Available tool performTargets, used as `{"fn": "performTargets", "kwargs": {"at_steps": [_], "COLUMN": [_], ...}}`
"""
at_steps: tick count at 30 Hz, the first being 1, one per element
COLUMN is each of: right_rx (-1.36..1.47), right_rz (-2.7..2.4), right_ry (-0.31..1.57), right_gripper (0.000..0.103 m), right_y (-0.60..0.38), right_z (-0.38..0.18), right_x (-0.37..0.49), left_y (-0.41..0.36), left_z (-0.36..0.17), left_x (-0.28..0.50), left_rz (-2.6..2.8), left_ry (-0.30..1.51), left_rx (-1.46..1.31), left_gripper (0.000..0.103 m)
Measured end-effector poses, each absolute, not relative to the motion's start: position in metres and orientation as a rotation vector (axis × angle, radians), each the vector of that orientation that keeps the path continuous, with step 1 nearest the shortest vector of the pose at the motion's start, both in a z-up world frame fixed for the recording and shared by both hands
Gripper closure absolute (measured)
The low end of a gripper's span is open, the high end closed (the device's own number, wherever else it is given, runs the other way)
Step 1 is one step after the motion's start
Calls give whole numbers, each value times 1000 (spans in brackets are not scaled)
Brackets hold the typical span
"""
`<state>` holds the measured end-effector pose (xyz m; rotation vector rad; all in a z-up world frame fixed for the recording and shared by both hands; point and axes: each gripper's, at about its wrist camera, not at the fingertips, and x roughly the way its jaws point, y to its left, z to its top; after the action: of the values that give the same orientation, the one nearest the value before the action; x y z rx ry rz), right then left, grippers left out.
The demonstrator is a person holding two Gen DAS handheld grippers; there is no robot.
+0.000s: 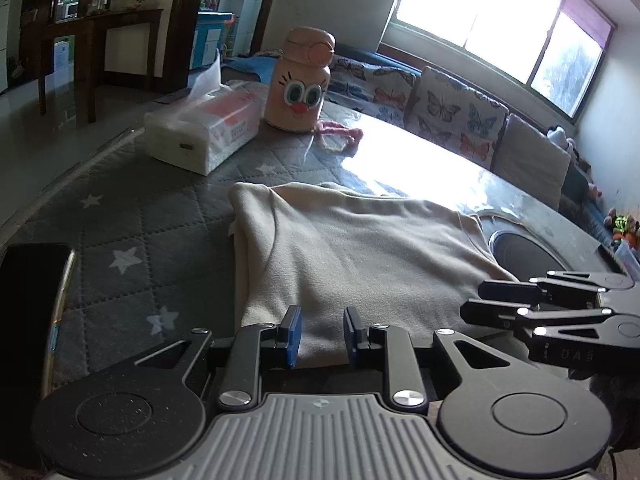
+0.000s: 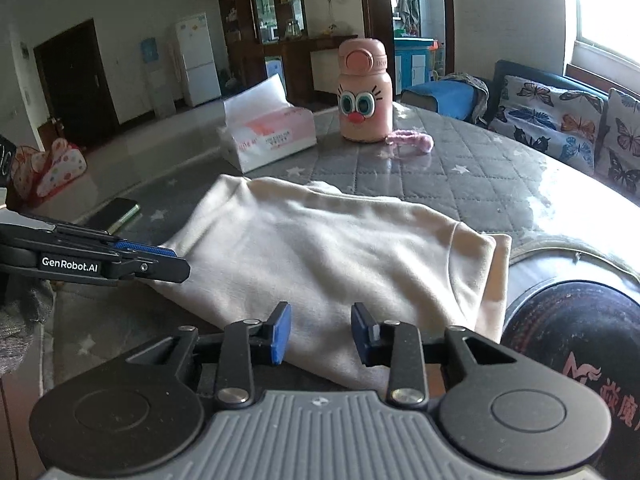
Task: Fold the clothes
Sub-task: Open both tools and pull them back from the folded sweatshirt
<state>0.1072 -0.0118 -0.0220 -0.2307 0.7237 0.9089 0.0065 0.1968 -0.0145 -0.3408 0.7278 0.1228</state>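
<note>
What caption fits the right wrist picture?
Right gripper open over the folded cream garment, pink bottle behind.

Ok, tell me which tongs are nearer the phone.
Left. The left tongs sit at the cream garment's near edge with the phone just beside them; the right tongs are further along that edge, away from it.

Pink face bottle [image 2: 363, 96] beside tissue pack [image 2: 269, 136]; phone [image 2: 116, 213] apart.

Daylight from the window [image 1: 500, 20] at two o'clock blows out, glaring white on the desk [image 1: 400, 160]; room dim, fisheye edges curved.
</note>
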Motion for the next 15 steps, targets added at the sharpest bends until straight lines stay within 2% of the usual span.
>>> {"fn": "performTargets", "kwargs": {"at_steps": [5,7,8,10,11,12,13,15], "right_rx": [-228,-214,-205,-198,-195,-190,-186,-179], "right_rz": [895,898,899,892,889,886,882,877], "right_ry": [751,748,745,743,743,744,745,745], "right_gripper": [65,58,58,56,52,43,41,41], "right_y": [-15,-18,-20,-22,-23,-25,-26,-29], "right_z": [-30,-28,-26,-26,-26,-26,-26,-27], "right_x": [106,103,101,99,98,97,96,92], "left_y": [198,196,194,190,188,187,186,184], "left_z": [-18,-14,-12,-9,-8,-8,-8,-7], "left_x": [3,1,0,-2,-3,-3,-4,-5], "left_rz": [141,142,143,145,148,151,153,159], "left_ry": [742,736,732,726,726,728,730,733], "left_rx": [-354,-350,-345,-334,-328,-324,-323,-318], "left_gripper": [76,66,59,54,50,46,45,34]}}
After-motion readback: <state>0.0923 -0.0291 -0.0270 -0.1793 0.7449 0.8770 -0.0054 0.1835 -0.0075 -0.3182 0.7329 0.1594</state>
